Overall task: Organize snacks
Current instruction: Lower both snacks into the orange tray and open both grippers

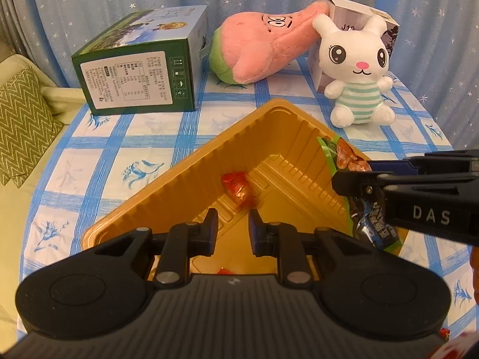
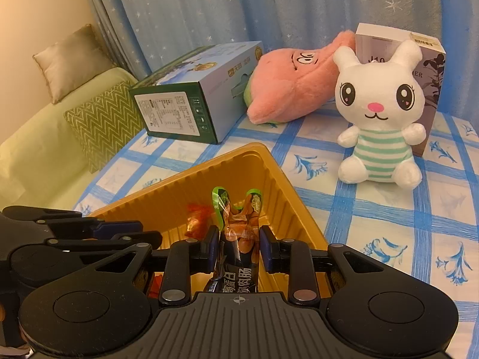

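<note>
A gold plastic tray [image 1: 191, 179] with ribbed walls is seen on the tabletop [image 1: 89, 161], which is covered by a blue-and-white checked cloth with flower prints. All places below are given relative to this tray.

The left hand-held gripper [image 1: 233, 230] is held over the tray's near part; its jaws are drawn nearly together with only a narrow gap, and nothing is pinched between them. Just beyond its fingertips, a red-wrapped snack [image 1: 237, 190] lies on the tray floor.

The right hand-held gripper [image 2: 237, 246] is held over the tray's right side, and a sausage snack packet [image 2: 238, 230] is pinched between its pads. The packet is dark with white lettering at its lower end and clear with green-edged tips at its upper end, which is seen above the tray's interior. In the left wrist view the same packet [image 1: 347, 157] is seen at the tray's right wall, clamped in the right hand-held gripper.

Beyond the tray, a green and blue carton [image 1: 140, 65] lies on its side to the far left, a pink plush toy [image 1: 263, 48] lies behind the far corner, and a white rabbit plush [image 1: 357, 68] in a green-striped outfit sits to the far right against a pale upright box [image 2: 431, 68].
</note>
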A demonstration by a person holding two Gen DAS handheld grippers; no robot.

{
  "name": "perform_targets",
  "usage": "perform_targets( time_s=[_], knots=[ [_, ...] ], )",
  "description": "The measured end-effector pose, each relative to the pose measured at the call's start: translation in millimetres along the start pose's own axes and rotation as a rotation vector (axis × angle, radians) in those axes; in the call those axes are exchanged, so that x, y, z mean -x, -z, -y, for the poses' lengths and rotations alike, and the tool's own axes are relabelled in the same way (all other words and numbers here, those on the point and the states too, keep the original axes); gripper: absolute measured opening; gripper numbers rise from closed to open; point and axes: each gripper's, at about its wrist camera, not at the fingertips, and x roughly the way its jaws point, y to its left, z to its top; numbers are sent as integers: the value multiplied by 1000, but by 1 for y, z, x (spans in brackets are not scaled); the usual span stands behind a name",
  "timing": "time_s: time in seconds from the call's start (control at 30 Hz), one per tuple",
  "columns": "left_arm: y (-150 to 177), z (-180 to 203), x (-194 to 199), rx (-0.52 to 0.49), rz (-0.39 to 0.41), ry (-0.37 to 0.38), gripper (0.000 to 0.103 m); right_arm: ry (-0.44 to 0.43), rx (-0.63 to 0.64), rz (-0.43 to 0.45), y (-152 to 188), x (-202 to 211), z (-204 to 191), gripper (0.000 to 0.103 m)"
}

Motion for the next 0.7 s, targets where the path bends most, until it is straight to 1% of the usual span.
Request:
perform_targets(
  time_s=[0.37, 0.43, 0.53, 0.6, 0.7],
  knots=[
    [12, -5, 4, 8, -20, 2, 20, 13, 6, -28, 3, -13, -3, 29],
    [14, -5, 5, 10, -24, 5, 20, 7, 24, -16, 3, -13, -5, 29],
    [16, -6, 7, 17, -23, 3, 21, 49, 58, -30, 5, -15, -8, 34],
    [18, -7, 9, 21, -22, 0, 26, 31, 52, -34, 7, -13, -6, 39],
    [21, -7, 13, 27, -20, -2, 26, 34, 44, -35, 12, -9, -4, 42]
  ],
)
